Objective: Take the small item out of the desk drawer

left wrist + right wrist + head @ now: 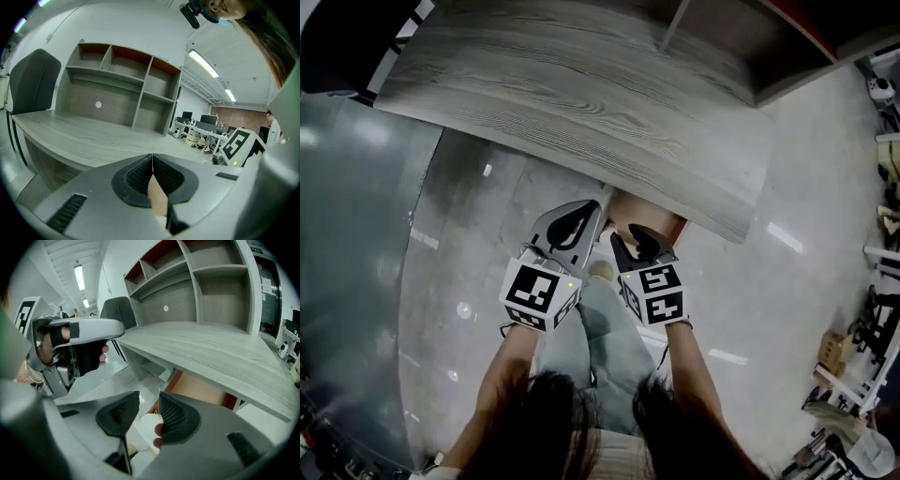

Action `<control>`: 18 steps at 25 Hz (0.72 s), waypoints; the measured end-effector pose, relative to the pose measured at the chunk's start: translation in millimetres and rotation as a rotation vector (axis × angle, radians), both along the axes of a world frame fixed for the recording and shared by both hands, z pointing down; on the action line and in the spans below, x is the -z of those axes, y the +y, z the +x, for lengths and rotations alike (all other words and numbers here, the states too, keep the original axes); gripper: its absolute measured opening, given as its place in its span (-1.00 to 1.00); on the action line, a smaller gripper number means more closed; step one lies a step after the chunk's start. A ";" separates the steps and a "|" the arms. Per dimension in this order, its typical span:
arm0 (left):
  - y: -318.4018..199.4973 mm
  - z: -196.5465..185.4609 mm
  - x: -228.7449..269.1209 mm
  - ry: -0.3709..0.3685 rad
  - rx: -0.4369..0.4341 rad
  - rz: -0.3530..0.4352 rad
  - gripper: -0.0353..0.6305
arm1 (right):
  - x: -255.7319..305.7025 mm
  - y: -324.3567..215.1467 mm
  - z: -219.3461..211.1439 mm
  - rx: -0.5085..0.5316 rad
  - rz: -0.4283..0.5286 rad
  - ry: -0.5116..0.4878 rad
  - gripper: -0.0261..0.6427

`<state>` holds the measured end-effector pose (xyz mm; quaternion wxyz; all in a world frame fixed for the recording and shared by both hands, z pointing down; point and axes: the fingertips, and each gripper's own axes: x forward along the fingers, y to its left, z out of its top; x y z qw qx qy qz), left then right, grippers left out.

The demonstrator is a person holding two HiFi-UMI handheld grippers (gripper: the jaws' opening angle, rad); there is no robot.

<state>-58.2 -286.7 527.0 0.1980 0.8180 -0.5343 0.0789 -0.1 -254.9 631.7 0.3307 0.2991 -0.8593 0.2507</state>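
Both grippers hang side by side in front of the grey wood desk, just below its front edge. My left gripper is shut, its ribbed pads meeting at the tips with nothing clamped. My right gripper is open, a clear gap between its pads. Under the desktop lies a tan drawer panel; I cannot tell whether it is pulled out. No small item shows in any view. Through the right jaws I see pale floor and a whitish shoe.
A shelf unit stands at the desk's back. A dark chair sits at the desk's left end. The person's legs are right below the grippers. Office clutter lines the right side.
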 end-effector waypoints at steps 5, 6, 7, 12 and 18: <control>-2.6 -8.9 -25.3 -0.005 0.011 -0.018 -0.84 | -26.6 0.6 -11.8 0.005 -0.042 0.016 -0.50; -3.4 -10.2 -30.2 -0.006 0.015 -0.022 -0.84 | -31.0 0.4 -13.5 0.007 -0.049 0.021 -0.50; -4.4 -11.2 -35.5 -0.007 0.018 -0.026 -0.84 | -35.7 0.0 -14.9 0.009 -0.054 0.026 -0.50; -7.2 -14.3 -60.5 -0.010 0.022 -0.047 -0.84 | -59.8 1.9 -21.7 0.017 -0.084 0.055 -0.45; -4.4 -13.8 -75.4 -0.005 0.030 -0.065 -0.84 | -82.3 8.8 -24.7 0.023 -0.121 0.091 -0.40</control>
